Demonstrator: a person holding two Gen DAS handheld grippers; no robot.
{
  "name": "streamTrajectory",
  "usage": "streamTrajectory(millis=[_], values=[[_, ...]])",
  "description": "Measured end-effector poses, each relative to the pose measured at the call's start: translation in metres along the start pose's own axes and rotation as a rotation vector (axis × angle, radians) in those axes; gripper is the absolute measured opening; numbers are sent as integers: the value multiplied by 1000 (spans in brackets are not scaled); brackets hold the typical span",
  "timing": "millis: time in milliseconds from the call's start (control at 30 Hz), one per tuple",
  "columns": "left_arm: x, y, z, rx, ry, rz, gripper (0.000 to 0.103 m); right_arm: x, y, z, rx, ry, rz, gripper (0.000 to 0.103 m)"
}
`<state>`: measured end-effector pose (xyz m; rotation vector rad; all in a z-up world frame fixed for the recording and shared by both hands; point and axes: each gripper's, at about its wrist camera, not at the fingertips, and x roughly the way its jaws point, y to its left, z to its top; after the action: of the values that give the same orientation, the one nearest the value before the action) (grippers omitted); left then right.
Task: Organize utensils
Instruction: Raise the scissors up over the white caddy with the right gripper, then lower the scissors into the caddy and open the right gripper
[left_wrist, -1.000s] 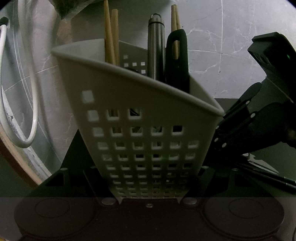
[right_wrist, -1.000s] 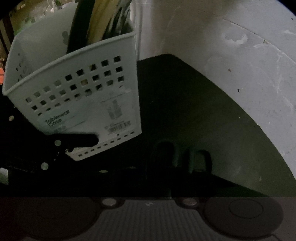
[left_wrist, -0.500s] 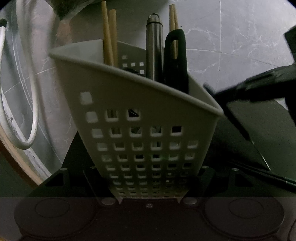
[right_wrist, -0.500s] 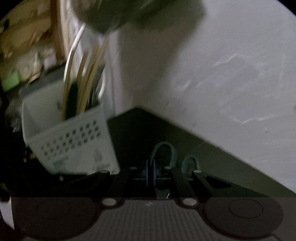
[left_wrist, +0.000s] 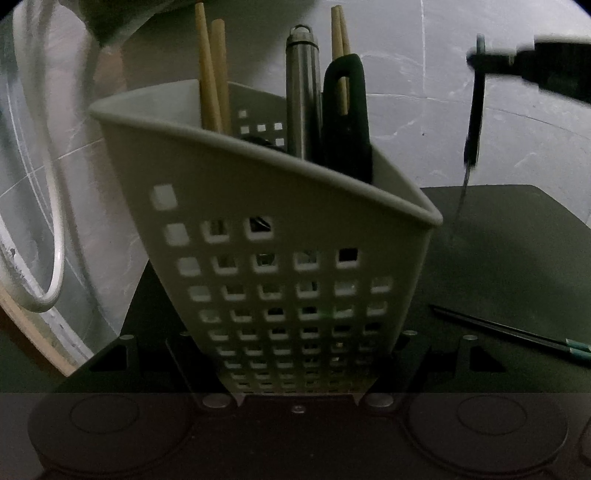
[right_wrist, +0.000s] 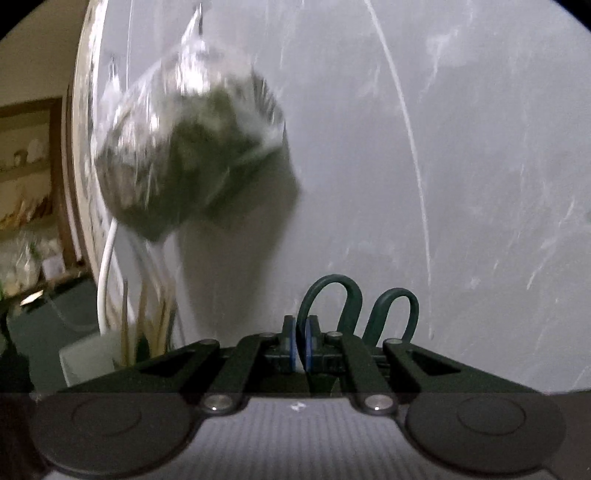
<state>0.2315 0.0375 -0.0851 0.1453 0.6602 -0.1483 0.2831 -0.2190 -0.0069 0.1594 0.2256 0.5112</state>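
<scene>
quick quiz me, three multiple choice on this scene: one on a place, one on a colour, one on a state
1. Where do the dark chopsticks lie?
A on the mat, beside the basket
B inside the basket
C in a gripper

2. What colour are the handles of the scissors?
A red
B green
C yellow

3. The right gripper is
A open, empty
B shut on the basket
C shut on the scissors

Key:
1 A, they lie flat on the mat to the basket's right.
2 B, both loops show dark green.
3 C, its pads pinch a handle loop.
</scene>
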Motion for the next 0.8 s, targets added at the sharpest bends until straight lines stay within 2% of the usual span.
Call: streamTrajectory(millis=[200,333,433,633,800], values=[[1,4,0,0,-9,-17,76,-17,31,57,-89,-105,21,5],[1,11,-3,-6,-20,-31,76,-26,69,96,-142,-176,110,5],[0,15,-6,-10,-26,-38,76,-23,99,110,-167,-198,181,5],[1,18,-10,-14,-31,-41,76,-7,143,105,-180,-172,274,6],[-3,19,-12,-7,-35,-42,76,9,159,76,-214,-79,260,6]])
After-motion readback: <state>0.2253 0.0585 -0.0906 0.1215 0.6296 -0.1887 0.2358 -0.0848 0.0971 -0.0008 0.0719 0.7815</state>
